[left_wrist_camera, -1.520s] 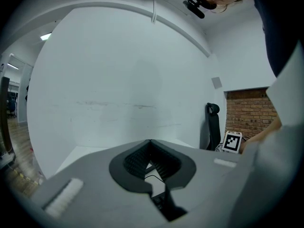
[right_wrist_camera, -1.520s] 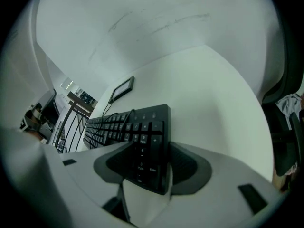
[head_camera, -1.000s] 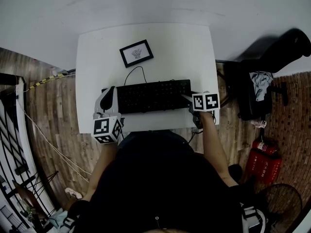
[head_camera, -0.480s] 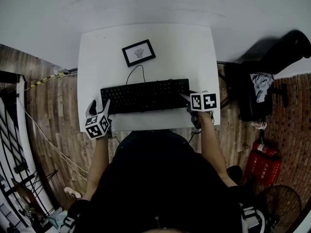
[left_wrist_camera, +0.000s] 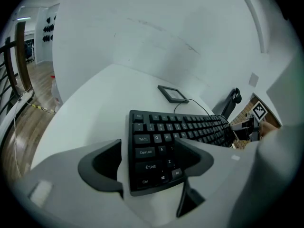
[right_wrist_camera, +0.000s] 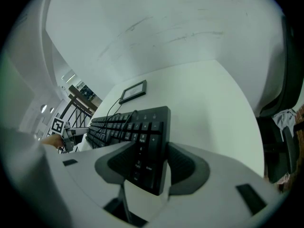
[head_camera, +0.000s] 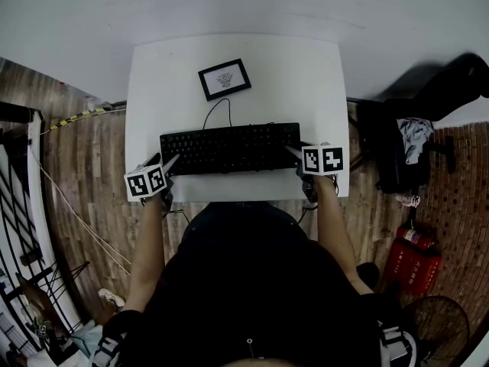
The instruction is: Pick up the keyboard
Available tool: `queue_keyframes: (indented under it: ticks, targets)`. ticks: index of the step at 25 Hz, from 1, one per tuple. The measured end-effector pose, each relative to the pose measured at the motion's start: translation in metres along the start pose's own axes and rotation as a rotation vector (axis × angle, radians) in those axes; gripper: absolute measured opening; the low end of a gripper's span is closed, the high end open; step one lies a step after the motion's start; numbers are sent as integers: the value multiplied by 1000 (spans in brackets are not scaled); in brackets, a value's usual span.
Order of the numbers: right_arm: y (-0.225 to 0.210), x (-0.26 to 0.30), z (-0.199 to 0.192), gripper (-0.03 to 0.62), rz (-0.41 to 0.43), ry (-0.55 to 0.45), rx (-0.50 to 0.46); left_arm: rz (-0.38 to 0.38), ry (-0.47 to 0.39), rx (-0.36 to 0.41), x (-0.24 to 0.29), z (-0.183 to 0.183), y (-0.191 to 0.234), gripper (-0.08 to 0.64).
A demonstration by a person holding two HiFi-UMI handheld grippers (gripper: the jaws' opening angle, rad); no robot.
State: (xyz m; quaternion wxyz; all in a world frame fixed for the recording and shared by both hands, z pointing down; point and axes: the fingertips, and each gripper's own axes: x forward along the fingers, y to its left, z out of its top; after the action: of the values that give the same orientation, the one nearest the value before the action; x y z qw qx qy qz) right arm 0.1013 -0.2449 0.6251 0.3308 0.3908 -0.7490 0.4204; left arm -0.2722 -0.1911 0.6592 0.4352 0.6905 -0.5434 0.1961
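Note:
A black keyboard point(head_camera: 229, 148) lies flat across the front of the white table point(head_camera: 306, 75), its cable running back toward a framed picture. My left gripper point(head_camera: 164, 161) is at the keyboard's left end. In the left gripper view its jaws point(left_wrist_camera: 148, 146) are opening and straddle the keyboard point(left_wrist_camera: 175, 132) near the Ctrl and Shift keys, with a gap showing beside the left pad. My right gripper point(head_camera: 294, 153) is at the right end. In the right gripper view its jaws point(right_wrist_camera: 151, 151) close over the number-pad corner of the keyboard point(right_wrist_camera: 128, 127).
A small black-framed picture point(head_camera: 225, 79) lies behind the keyboard, with the keyboard cable point(head_camera: 214, 113) looping just in front of it. A dark chair with clothes point(head_camera: 405, 144) stands right of the table, and a red fire extinguisher point(head_camera: 412, 251) lies on the wood floor.
My left gripper has dropped from above the keyboard's left end down to table level and its jaws have spread around that end. The right gripper has stayed put.

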Motion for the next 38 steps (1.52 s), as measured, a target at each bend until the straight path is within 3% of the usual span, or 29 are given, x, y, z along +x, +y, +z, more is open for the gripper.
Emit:
queue_keyframes:
  ticks: [12,16,25,38]
  targets:
    - [-3,6,-7,218,1,9,15,18,167,-16,8,-5,0,311]
    - [-9,6,-11,218,-2,2,37,23,158,-8,9,-5,-4,305]
    - [-2,-18,11,218,5,-119,5,49,-74,123,-17,39,-19,305]
    - [37,-119,115,218,-8,-526,-230,52,-547,284,-100,150,-73,305]
